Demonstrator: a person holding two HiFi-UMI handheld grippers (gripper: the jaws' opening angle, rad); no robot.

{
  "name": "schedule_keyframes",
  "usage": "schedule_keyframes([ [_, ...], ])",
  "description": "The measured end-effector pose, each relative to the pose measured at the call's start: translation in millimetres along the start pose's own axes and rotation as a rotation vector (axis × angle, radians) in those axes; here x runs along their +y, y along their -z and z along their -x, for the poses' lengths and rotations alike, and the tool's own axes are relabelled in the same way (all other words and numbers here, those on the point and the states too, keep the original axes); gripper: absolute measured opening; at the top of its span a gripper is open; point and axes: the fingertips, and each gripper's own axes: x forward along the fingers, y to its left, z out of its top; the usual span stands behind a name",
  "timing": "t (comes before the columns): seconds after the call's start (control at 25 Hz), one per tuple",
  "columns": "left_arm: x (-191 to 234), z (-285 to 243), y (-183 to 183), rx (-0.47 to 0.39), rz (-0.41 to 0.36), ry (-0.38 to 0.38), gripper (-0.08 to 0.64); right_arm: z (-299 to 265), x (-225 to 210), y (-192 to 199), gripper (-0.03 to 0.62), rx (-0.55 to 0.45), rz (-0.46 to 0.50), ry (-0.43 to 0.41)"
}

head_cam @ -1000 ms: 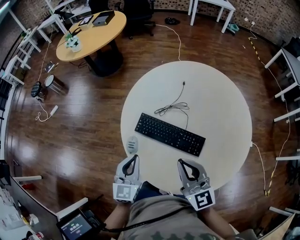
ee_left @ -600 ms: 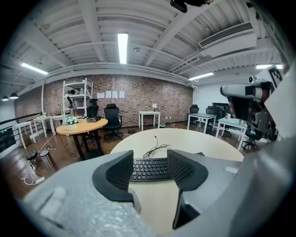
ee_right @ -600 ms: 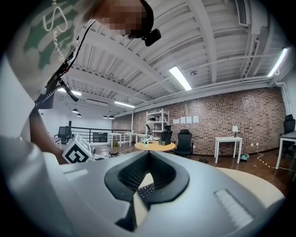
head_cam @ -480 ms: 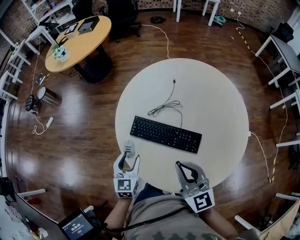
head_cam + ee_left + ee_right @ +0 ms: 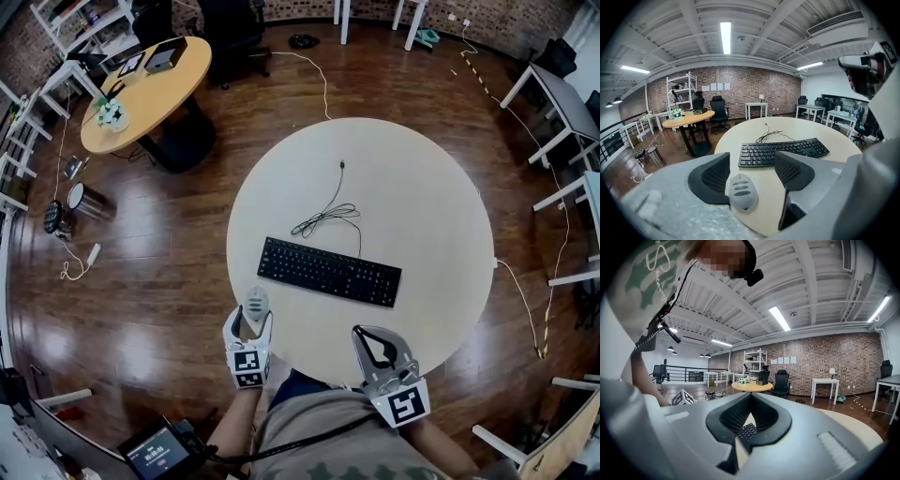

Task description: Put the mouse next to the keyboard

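Two grippers sit at the near edge of the round table (image 5: 427, 178), and only my left gripper (image 5: 251, 321) is at work. Its jaws have just been opening and now stand wide, with the mouse (image 5: 256, 301) lying between them on the tabletop. It lies nearer the left pad, and neither pad presses on it. I read that spread as a straddle set up for a sideways pinch across the mouse's narrow body.

From the left gripper (image 5: 751, 174) view, the mouse (image 5: 742, 192) lies low between the pads. The keyboard (image 5: 783, 151) stretches ahead and to the right, well apart from it. The mouse's long axis runs about along the gripper's own line. The striped button end seems to face away from the gripper, towards the keyboard's (image 5: 330, 272) left end, though I can't be sure.

My right gripper (image 5: 380, 349) waits to the right of the left one, tips together and holding nothing, kept clear because, I judge, one gripper suffices. Its own view shows the right gripper's (image 5: 749, 420) tips meeting.
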Motion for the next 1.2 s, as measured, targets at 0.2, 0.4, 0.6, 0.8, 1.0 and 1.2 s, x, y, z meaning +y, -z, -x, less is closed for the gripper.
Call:
schedule_keyframes([
  [0.2,7.1,-20.4,31.1,0.066,-0.020,0.019,0.313,1.8,-1.8,2.5,0.005,0.021,0.010,0.030],
  [0.4,7.3,-37.2,48.9,0.101,0.005,0.040,0.313,6.8,0.5,2.5,0.005,0.032,0.015,0.043],
  [0.6,15.7,-54.6,58.4,0.092,0.055,0.041,0.313,2.4,0.3,8.8,0.005,0.050,0.017,0.055],
  [0.8,17.7,-64.7,76.3,0.139,0.042,0.053,0.313,-1.7,1.9,1.7,0.005,0.046,0.040,0.063],
  [1.0,11.5,-72.6,92.5,0.191,0.041,0.068,0.313,0.0,-0.5,4.7,0.005,0.059,0.031,0.076],
  [1.2,16.0,-74.3,104.2,0.228,0.064,0.052,0.314,2.8,-1.2,6.4,0.005,0.063,0.023,0.077],
])
